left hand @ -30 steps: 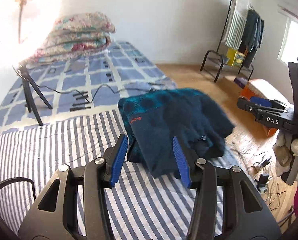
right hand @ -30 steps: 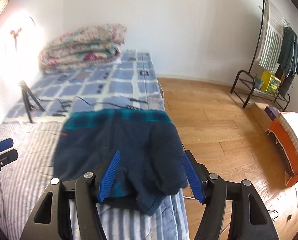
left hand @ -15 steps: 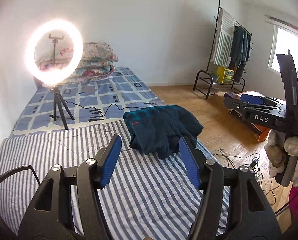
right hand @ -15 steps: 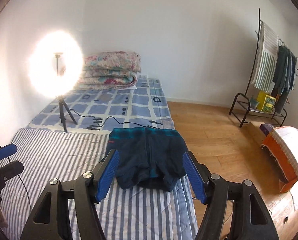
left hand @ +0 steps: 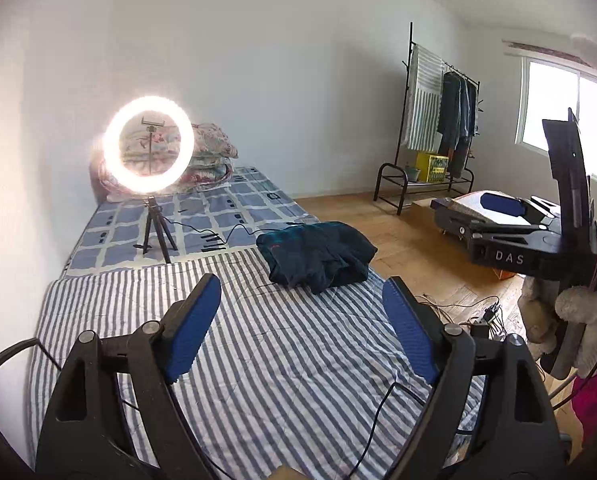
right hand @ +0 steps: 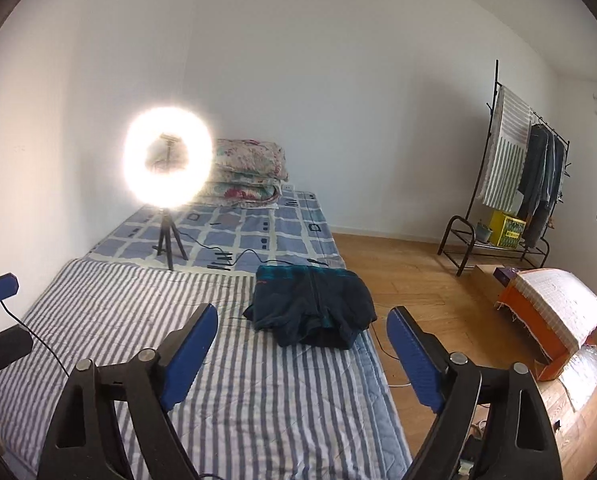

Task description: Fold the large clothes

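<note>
Left wrist view has the left tool (left hand: 301,336) standing wide apart with nothing between its blue pads, its jaws having just been opening, while the folded dark navy garment with teal trim (left hand: 318,255) lies well ahead of it on the striped grey-and-white bed cover (left hand: 258,360), near the bed's right edge. From the right wrist view the right tool (right hand: 302,354) likewise gapes empty, jaws just widened, the same garment (right hand: 314,306) ahead between its tips and apart from them.

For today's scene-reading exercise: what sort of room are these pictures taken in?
Most likely a bedroom used for filming: a bed with a striped cover, folded quilts at its far end, a clothes rack by the wall, and a lit ring light.
</note>
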`<act>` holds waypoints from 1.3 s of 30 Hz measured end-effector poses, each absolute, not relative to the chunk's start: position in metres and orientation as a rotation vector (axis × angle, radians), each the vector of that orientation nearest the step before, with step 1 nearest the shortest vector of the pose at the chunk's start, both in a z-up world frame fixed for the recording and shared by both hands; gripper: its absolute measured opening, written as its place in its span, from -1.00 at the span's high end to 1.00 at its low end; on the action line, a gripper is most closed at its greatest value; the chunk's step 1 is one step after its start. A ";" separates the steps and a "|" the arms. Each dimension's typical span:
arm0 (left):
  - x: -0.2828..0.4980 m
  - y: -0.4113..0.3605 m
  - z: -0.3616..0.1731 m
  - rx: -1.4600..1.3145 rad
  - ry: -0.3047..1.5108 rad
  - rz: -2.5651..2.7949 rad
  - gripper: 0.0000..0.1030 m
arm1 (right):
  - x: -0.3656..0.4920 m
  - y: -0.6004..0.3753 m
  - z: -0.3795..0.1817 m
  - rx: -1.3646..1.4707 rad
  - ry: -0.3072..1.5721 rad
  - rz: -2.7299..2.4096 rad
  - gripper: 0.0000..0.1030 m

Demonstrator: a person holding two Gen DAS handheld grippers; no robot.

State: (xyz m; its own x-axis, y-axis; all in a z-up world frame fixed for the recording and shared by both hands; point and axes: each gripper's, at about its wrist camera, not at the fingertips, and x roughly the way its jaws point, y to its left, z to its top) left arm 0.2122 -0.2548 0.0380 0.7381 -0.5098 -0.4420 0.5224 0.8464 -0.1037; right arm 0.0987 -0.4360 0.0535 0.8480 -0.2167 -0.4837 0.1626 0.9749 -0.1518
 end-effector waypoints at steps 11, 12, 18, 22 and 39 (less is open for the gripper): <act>0.168 -0.218 0.024 0.061 0.454 -0.508 -0.99 | 0.042 -0.394 0.041 -0.035 0.474 -0.197 -0.99; 0.166 -0.217 0.021 0.067 0.454 -0.494 -0.99 | 0.041 -0.392 0.038 -0.028 0.476 -0.192 -0.99; 0.159 -0.216 0.002 0.083 0.458 -0.445 -1.00 | 0.035 -0.393 0.024 -0.003 0.470 -0.208 -0.99; 0.159 -0.216 -0.010 0.088 0.474 -0.410 -1.00 | 0.036 -0.392 0.012 -0.007 0.466 -0.232 -0.99; 0.168 -0.202 -0.036 0.080 0.575 -0.327 -1.00 | 0.053 -0.387 -0.033 -0.044 0.546 -0.230 -0.99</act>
State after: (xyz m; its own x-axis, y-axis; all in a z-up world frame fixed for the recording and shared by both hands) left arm 0.1677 -0.2023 -0.0361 0.7890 -0.2811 -0.5464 0.3256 0.9454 -0.0163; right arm 0.0535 -0.3872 -0.0327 0.8296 -0.2281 -0.5097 0.2047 0.9734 -0.1026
